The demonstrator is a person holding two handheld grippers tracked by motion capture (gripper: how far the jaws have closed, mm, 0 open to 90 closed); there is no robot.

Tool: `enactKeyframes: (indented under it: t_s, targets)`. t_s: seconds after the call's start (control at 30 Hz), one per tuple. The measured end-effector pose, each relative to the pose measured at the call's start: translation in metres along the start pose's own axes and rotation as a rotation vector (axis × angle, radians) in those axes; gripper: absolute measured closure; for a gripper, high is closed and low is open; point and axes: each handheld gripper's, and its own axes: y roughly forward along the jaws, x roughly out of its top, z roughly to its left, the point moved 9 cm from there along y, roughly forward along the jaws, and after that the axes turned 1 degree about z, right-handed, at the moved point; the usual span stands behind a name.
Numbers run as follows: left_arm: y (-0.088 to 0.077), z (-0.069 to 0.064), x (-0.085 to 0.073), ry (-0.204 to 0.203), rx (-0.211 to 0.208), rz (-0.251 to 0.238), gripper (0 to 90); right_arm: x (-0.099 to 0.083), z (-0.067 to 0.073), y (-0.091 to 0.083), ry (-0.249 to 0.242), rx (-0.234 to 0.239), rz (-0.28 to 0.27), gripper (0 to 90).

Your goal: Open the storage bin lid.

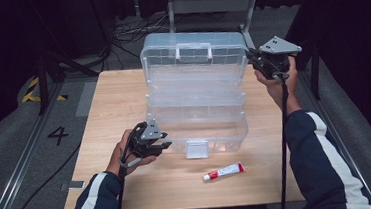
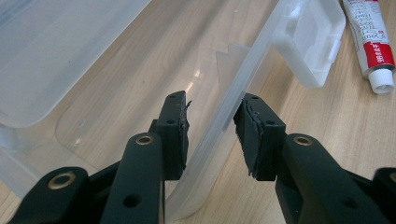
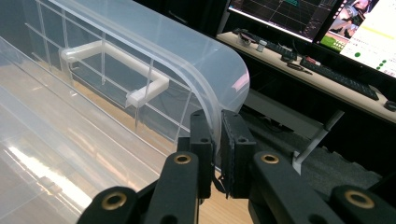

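The clear plastic box (image 1: 196,108) sits mid-table, tube (image 1: 223,171) just in front of it. Right gripper (image 3: 216,140) is clamped on the lid's edge (image 3: 219,107); left gripper (image 2: 212,133) straddles the front wall, pads not touching. Light, bendy, slippery stuff, so I'd grab the rims

Recording lab, dark curtains, floor cables (image 1: 128,36), monitors (image 3: 327,23), keyboard (image 3: 343,79), rig frame (image 1: 211,4)

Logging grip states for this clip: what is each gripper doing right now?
Left gripper: open, jaws astride the box's front wall, not pressing.
Right gripper: shut on the raised lid's edge.
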Motion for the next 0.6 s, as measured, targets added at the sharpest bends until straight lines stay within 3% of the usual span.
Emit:
enactKeyframes:
  t_s: [0.6]
  targets:
    - [0.001, 0.0, 0.0, 0.008, -0.02, -0.008, 65.4, 0.004, -0.01, 0.019, 0.054, 0.013, 0.046, 84.8]
